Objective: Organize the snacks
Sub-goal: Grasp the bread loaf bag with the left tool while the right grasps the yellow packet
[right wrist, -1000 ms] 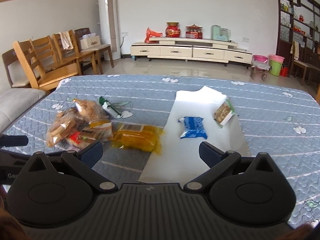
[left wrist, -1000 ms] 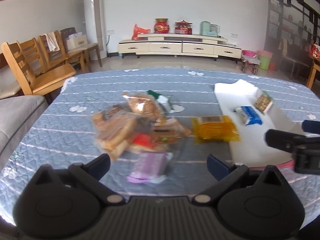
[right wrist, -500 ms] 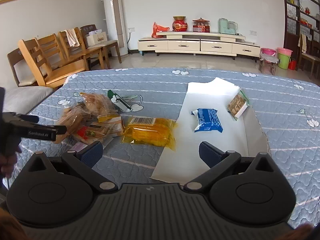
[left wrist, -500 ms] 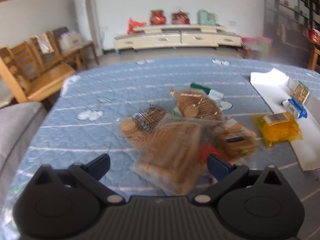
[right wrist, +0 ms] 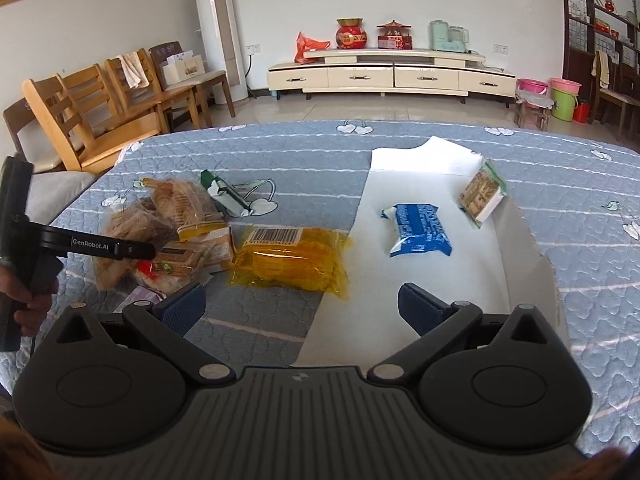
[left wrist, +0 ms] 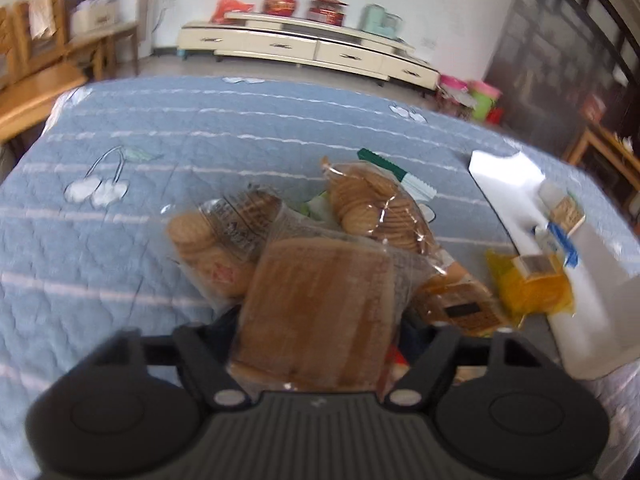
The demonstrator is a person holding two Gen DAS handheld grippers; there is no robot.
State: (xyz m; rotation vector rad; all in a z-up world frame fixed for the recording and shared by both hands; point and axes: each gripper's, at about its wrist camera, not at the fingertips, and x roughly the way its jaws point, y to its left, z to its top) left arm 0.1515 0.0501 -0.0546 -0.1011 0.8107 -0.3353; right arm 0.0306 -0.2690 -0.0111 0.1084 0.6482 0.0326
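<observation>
The work surface is a table under a blue quilted cloth point(right wrist: 304, 148), in a living room with a cream sideboard along the far wall. A white tray point(right wrist: 404, 168) lies on the cloth toward the right and already carries a blue packet point(right wrist: 420, 229) and a small boxed snack point(right wrist: 482, 192).

The remaining snacks sit in a loose pile to the left of the tray. The left gripper point(left wrist: 320, 320) is at that pile, with a bagged brown wafer block point(left wrist: 320, 304) lying between its fingers, long axis running away from the tool. The fingers stand close against the bag's sides, but blur prevents confirmation that they are clamped on it. Two bags of round biscuits point(left wrist: 376, 208) lie just beyond, touching the wafer bag.

The right gripper point(right wrist: 300, 308) hangs above the near edge of the tray, jaws spread wide and holding nothing. A yellow packet point(right wrist: 288, 260) lies just ahead and slightly left of it, partly overlapping the tray edge.

Judgement: the tray lies to the right of the pile, so any item taken by the left gripper must travel rightward across the yellow packet. The right gripper is nearer to that packet.
</observation>
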